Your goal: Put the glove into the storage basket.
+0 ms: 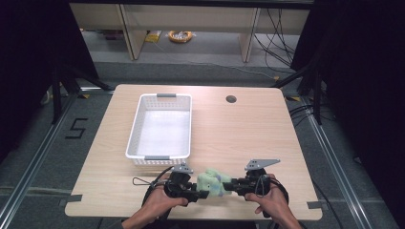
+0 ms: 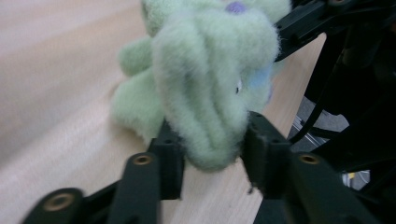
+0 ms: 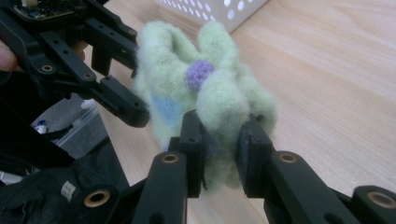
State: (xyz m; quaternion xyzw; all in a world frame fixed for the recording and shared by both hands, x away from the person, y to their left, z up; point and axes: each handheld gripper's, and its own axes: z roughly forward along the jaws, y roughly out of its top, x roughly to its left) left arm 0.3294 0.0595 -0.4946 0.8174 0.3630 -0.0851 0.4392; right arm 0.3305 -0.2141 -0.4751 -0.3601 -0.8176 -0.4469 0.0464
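Plush toy: a pale green plush toy [image 1: 212,182] of fuzzy, matted pile, bunched into soft lobes and folds.
Markings: a small purple knob [image 3: 199,72] sat on its upper side, with a light blue patch [image 3: 167,109] lower on one flank; the left gripper view also showed a tiny dark and white spot beside a blue patch.
Place: it was at the near edge of the desk [image 1: 239,129], about midway between left and right, held between the two grippers and just near of the basket.
Left gripper: the left gripper [image 1: 199,192] came in from the toy's left; in its own view the fingers [image 2: 169,158] flanked a thick green fold and pressed into the pile on both sides, so they grasped the toy.
Right gripper: the right gripper [image 1: 231,185] came in from the toy's right; its fingers [image 3: 192,140] pinched a narrower green lobe, the pile bulging above them, clenched on the toy.
Hands: a hand [image 1: 162,202] held the left gripper, another [image 1: 269,202] the right one.
Basket: a white perforated plastic basket [image 1: 137,129] with grey handles stood farther back, left of centre.
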